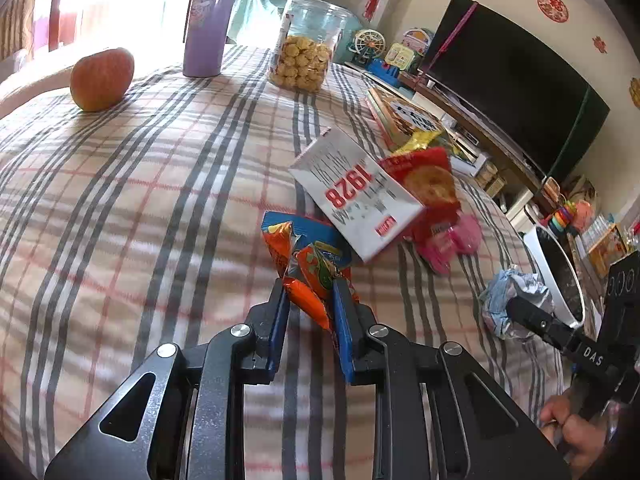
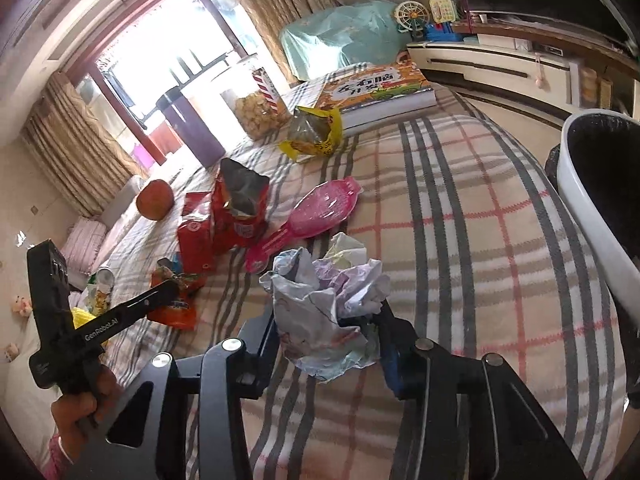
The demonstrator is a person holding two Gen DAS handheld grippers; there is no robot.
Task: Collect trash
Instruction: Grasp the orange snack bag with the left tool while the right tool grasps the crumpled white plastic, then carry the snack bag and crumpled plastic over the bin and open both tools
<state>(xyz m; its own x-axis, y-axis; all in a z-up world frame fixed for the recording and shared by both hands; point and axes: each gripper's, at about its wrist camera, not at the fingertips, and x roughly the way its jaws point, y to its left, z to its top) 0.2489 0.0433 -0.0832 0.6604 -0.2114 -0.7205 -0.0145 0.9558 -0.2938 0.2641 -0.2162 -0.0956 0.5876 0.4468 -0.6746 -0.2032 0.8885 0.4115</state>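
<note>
An orange snack wrapper [image 1: 308, 280] is being gripped between the narrowed jaws of the left gripper [image 1: 310, 300], and a crumpled paper wad [image 2: 332, 304] is being clamped by the right gripper [image 2: 328, 332], both low over the plaid blanket [image 1: 140, 200]. Nothing is being shown as binned yet. Farther off, a white carton [image 1: 352, 188], a red bag [image 2: 240, 204] and a yellow bag [image 2: 316, 132] are lying uncollected, the white bin [image 2: 592, 208] standing at the bed's edge.

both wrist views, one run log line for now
left hand-held gripper: shut on orange wrapper | right hand-held gripper: shut on crumpled paper | bin: unreached
</note>
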